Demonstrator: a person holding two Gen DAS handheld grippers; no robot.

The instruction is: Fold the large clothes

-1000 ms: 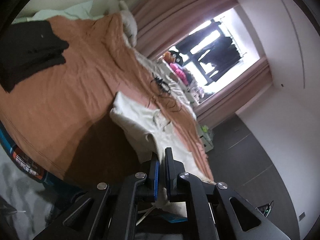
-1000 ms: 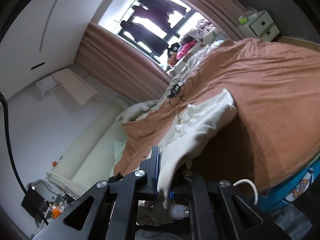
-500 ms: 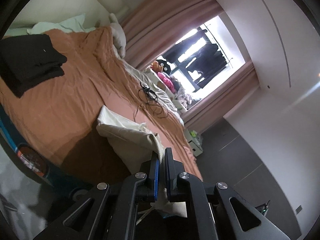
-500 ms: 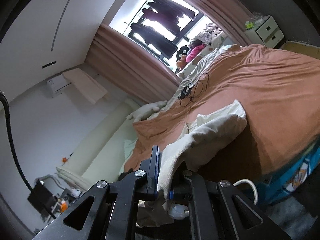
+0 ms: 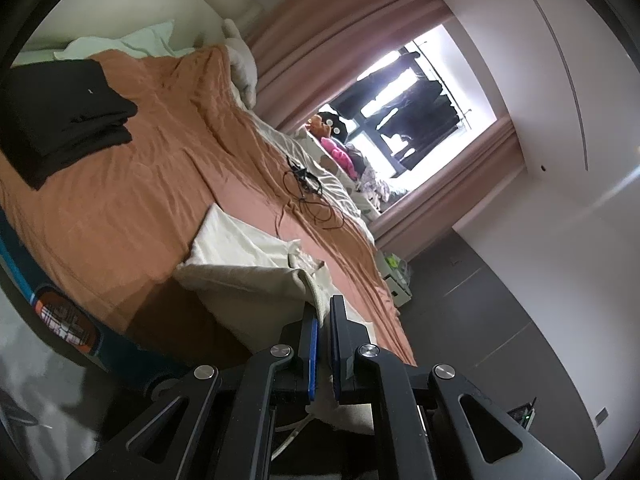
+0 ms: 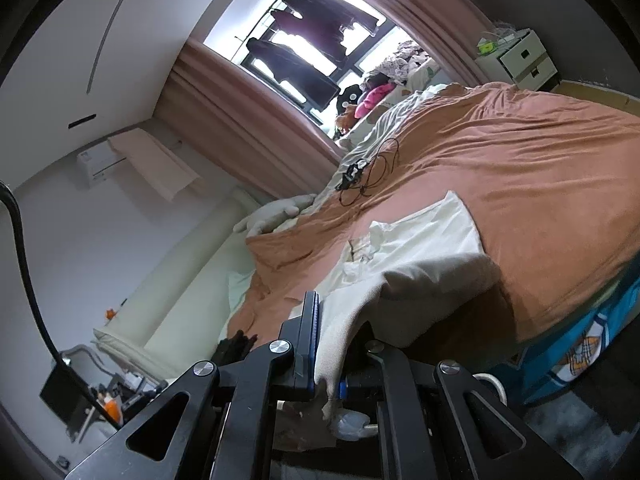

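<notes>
A cream-white garment (image 5: 240,256) lies on the orange bedspread (image 5: 132,184), its near part lifted off the bed's front edge. My left gripper (image 5: 323,320) is shut on one near edge of it. My right gripper (image 6: 326,340) is shut on the other near edge of the garment (image 6: 416,256), which drapes over the right finger and hides it. The far part of the garment rests flat on the bed.
A folded black garment (image 5: 60,116) lies at the bed's far left. A tangle of black cable (image 5: 308,188) lies beyond the cream garment. A white nightstand (image 6: 520,60) stands by the pink curtains (image 5: 332,28). The bed's blue side panel (image 6: 576,352) is below.
Both grippers have carried the garment's near edge forward over the bed. More of the cloth now lies spread flat on the bedspread.
</notes>
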